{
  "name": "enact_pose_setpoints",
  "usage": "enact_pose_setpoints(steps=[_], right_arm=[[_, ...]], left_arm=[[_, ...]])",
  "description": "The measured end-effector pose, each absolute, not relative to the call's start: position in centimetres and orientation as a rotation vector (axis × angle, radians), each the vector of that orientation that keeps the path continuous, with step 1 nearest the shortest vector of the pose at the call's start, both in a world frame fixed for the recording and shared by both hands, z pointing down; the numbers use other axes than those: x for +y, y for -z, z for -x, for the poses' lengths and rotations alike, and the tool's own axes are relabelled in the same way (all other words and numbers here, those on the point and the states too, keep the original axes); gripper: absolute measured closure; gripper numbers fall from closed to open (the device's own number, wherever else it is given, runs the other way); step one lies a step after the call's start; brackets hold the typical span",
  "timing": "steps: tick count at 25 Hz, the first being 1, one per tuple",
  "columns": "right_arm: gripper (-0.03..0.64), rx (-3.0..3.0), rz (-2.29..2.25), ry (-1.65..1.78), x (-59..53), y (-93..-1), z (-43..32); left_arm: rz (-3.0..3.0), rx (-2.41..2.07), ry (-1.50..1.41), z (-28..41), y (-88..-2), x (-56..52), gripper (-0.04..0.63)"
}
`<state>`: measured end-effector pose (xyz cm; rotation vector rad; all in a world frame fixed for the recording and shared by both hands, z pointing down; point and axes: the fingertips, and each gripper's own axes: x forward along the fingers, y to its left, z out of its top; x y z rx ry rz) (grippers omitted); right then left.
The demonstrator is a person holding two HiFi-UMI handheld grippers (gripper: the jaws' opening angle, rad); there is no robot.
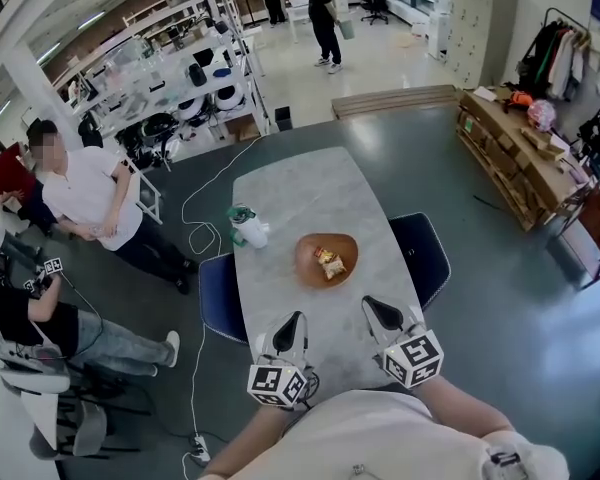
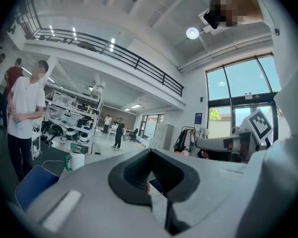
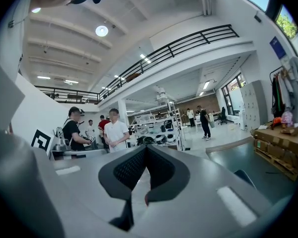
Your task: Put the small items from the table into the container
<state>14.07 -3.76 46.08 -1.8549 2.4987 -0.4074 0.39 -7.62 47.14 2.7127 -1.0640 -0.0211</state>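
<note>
Just short of the bowl (image 1: 306,257), over the table (image 1: 300,183), my left gripper (image 1: 297,317) and my right gripper (image 1: 371,304) are both squeezed tight with nothing in them. Small snack packs (image 1: 329,262) lie inside the bowl, apart from my jaws. Left of the bowl stands a white jug (image 1: 250,230).

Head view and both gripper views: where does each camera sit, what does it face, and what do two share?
Head view: on the head, facing down at the table; arms, left gripper, right gripper show.
Left gripper view: on that gripper, facing level toward the shelves; its shut jaws show.
Right gripper view: likewise, own shut jaws.
Shared: bystander in white.
</note>
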Motion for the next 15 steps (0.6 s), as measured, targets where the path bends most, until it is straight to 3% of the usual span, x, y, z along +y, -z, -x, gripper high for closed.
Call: enact_pose_setpoints(steps=[15], right_arm=[[0.603, 2.528, 1.877, 0.376, -3.9, -46.34, -13.25]], left_arm=[[-2.737, -1.045, 0.011, 0.05, -47.27, -7.64, 0.592]])
